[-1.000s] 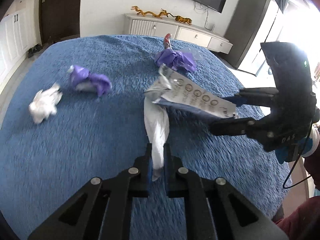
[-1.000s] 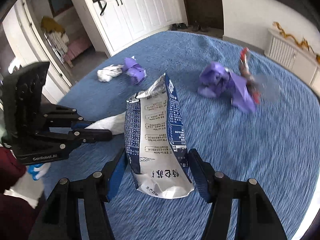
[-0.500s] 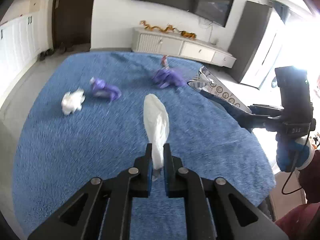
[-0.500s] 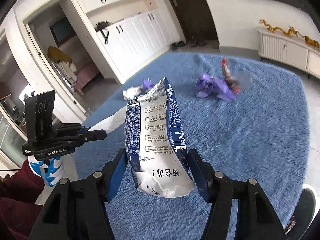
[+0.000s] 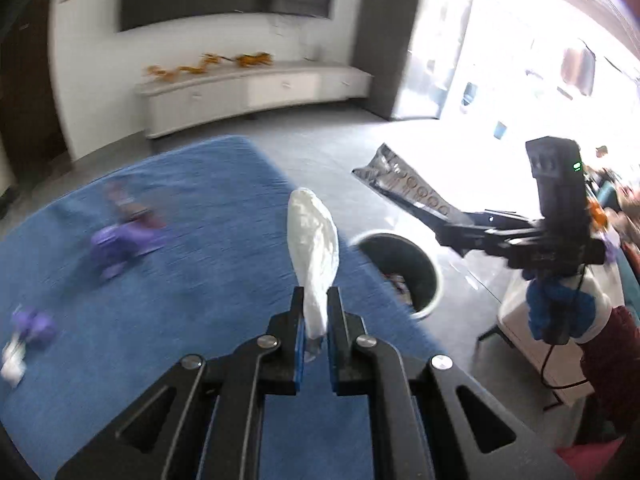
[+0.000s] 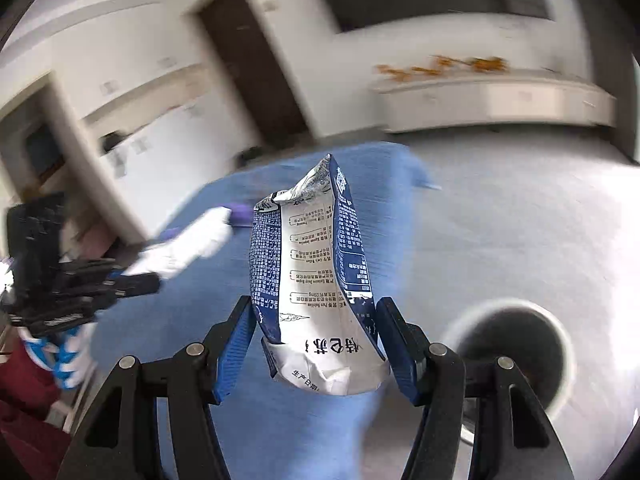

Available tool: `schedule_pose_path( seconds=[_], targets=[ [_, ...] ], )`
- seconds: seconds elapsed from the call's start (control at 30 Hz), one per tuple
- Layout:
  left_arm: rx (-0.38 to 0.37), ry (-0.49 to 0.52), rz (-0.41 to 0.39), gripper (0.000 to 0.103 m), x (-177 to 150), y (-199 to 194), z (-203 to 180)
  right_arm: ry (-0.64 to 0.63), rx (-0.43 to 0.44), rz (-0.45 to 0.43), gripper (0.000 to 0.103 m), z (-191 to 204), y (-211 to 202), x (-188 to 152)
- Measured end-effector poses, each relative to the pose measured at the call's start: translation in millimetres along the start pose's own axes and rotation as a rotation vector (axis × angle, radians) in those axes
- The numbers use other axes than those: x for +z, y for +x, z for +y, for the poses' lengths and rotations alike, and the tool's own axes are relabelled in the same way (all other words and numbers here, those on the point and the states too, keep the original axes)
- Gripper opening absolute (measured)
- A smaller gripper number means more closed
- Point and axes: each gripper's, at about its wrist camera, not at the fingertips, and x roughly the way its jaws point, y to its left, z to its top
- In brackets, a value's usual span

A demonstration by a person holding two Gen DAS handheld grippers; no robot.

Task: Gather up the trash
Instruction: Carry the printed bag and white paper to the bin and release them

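My left gripper point(image 5: 315, 308) is shut on a crumpled white tissue point(image 5: 312, 240) and holds it up over the blue carpet's point(image 5: 192, 280) right edge. My right gripper point(image 6: 316, 320) is shut on a blue and white snack bag point(image 6: 316, 280), held upright. The bag also shows in the left wrist view point(image 5: 404, 188), above and right of a round grey trash bin point(image 5: 400, 268). In the right wrist view the bin point(image 6: 516, 348) is low on the right. The left gripper with the tissue point(image 6: 188, 248) appears at the left there.
Purple wrappers point(image 5: 120, 240) and a purple and white scrap point(image 5: 24, 340) lie on the carpet at the left. A white low cabinet point(image 5: 248, 92) runs along the far wall. The grey floor point(image 5: 340, 152) surrounds the carpet. A white stool point(image 5: 560, 336) stands at the right.
Both grippers have swung right, away from the carpet's middle toward the trash bin, which has come into view. Both still hold their items.
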Motion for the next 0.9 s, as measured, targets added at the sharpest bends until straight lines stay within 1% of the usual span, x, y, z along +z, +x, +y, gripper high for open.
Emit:
schedule_pose_path(
  seconds=[0.1, 0.2, 0.23, 0.37, 0.47, 0.53, 0.57, 0.6, 0.63, 0.67, 0.7, 0.8, 0.9],
  targets=[
    [-0.060, 0.049, 0.054, 0.008, 22.8, 45.5, -36.4, 0.076, -0.119, 0.025, 0.060, -48.3, -6.9, -18.4],
    [-0.093, 0.085, 0.102, 0.008, 42.3, 90.3, -67.5, 0.156, -0.205, 0.068, 0.060, -94.5, -4.3, -36.2],
    [-0.101, 0.091, 0.119, 0.008, 49.2, 108.4, -77.5, 0.172, -0.221, 0.078, 0.060, -104.7, -2.3, -40.2],
    [-0.121, 0.085, 0.181, 0.008, 63.4, 159.7, -100.9, 0.240, -0.269, 0.116, 0.060, -141.4, 13.2, -49.1],
    [-0.152, 0.036, 0.236, 0.010, 70.5, 196.5, -106.3, 0.270, -0.287, 0.139, 0.060, -164.4, 18.6, -54.8],
    [-0.172, 0.006, 0.258, 0.010, 74.9, 213.8, -109.2, 0.290, -0.297, 0.154, 0.061, -174.3, 24.5, -59.0],
    [-0.185, -0.010, 0.267, 0.013, 77.0, 221.7, -111.1, 0.301, -0.308, 0.161, 0.061, -175.5, 26.3, -64.1],
    [-0.200, -0.026, 0.277, 0.022, 79.2, 229.4, -111.3, 0.316, -0.321, 0.170, 0.061, -182.0, 31.0, -67.0],
    [-0.219, -0.042, 0.284, 0.029, 80.8, 235.6, -110.8, 0.326, -0.321, 0.177, 0.061, -185.3, 33.9, -69.3],
    [-0.243, -0.066, 0.285, 0.041, 81.1, 240.8, -107.5, 0.337, -0.322, 0.186, 0.061, -189.3, 36.9, -72.4],
    [-0.253, -0.081, 0.282, 0.048, 82.8, 243.0, -107.9, 0.343, -0.327, 0.193, 0.061, -190.4, 40.2, -73.8],
    [-0.283, -0.099, 0.270, 0.049, 84.9, 242.5, -112.4, 0.350, -0.346, 0.205, 0.061, -188.5, 40.5, -77.2],
    [-0.285, -0.096, 0.259, 0.049, 87.2, 238.9, -115.8, 0.356, -0.359, 0.201, 0.061, -192.1, 33.7, -80.7]
  ],
)
